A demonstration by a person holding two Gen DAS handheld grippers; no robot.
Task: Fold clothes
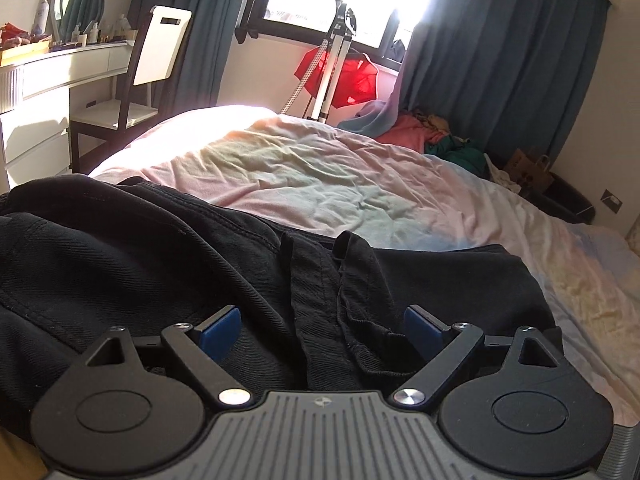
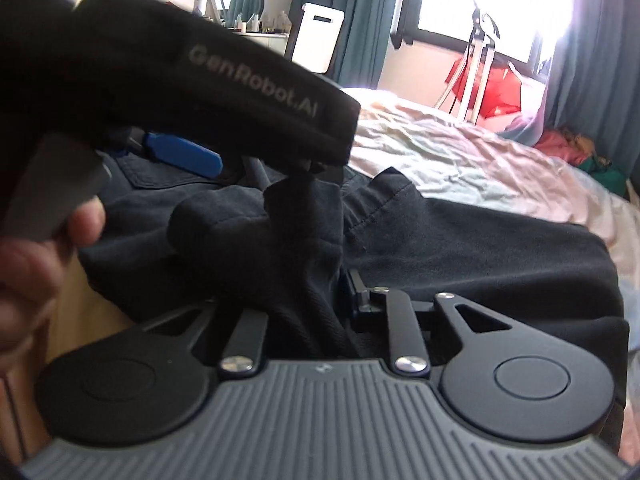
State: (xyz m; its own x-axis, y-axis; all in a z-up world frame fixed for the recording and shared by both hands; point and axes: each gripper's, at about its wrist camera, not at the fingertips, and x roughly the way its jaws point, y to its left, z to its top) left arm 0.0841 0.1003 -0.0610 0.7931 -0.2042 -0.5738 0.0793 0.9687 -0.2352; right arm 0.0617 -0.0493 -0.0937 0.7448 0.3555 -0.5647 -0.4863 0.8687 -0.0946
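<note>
The black trousers [image 1: 140, 264] lie on the bed [image 1: 320, 184] at its near edge, long axis running left to right across my view, waistband ridge bunched in the middle. My left claw [image 1: 320, 330] hangs just over them, blue pads [image 1: 220, 332] spread wide, gripping nothing. My right claw [image 2: 316, 300] has a fold of the cloth between its narrow-set jaws; whether they pinch it I cannot tell. The left claw's body crosses the right view, hiding part of the cloth. Beyond lie a clothes pile [image 1: 432, 136] at the far corner, a chair [image 1: 148, 76], a dresser [image 1: 44, 92] and curtains [image 1: 500, 60].
</note>
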